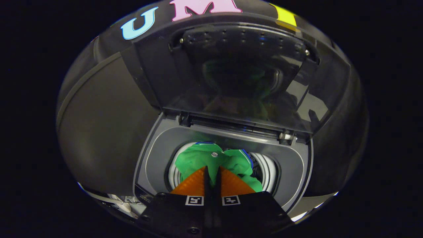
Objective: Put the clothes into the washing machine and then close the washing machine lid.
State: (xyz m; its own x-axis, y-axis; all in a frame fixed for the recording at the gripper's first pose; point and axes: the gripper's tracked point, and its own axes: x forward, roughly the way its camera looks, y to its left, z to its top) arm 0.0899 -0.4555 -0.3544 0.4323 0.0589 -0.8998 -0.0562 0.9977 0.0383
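— Dark booth all round, with a top-loading washing machine (pixel 224 155) dead ahead. Lid?

— Lid (pixel 244 76) stood up at twelve o'clock, hinged at the back rim; left raised, likely, to keep the drum mouth free for loading.

— And the clothes?

— Green garment (pixel 205 158) bunched in the drum opening, just ahead of the fingertips, spilling toward three o'clock.

— Tongs?

— Gripper (pixel 212 172) clenched, fingers nearly meeting over the drum. Looked pinched on a fold of the cloth, but hard to tell for certain. Held low, probably to push the garment down inside.

— Lid step?

— Not yet done.
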